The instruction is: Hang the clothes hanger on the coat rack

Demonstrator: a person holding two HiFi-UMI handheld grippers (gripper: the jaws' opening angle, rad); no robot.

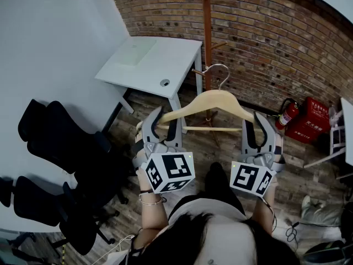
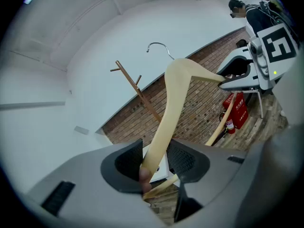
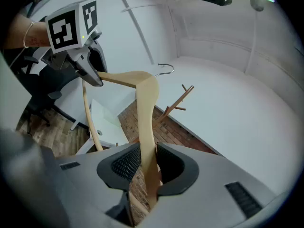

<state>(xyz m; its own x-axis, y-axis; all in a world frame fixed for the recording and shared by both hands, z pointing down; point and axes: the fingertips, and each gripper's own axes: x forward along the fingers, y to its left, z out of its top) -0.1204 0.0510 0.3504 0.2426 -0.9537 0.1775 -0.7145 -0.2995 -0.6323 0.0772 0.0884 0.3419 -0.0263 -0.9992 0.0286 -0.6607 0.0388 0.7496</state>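
Observation:
A pale wooden clothes hanger (image 1: 212,101) with a metal hook (image 1: 219,69) hangs level in the air between my two grippers. My left gripper (image 1: 165,117) is shut on its left end, and the arm (image 2: 178,89) runs between the pads (image 2: 128,163). My right gripper (image 1: 252,117) is shut on the right end (image 3: 145,108). The brown wooden coat rack (image 1: 207,32) stands just beyond, at the brick wall. The hook is close to the pole's right side, near a peg (image 1: 198,72). In both gripper views the hook is apart from the rack (image 2: 137,91) (image 3: 178,101).
A white table (image 1: 154,59) stands left of the rack. Black office chairs (image 1: 60,142) fill the left side. A fire extinguisher (image 1: 287,115) and a red box (image 1: 311,120) sit at the wall on the right. Wood floor lies below.

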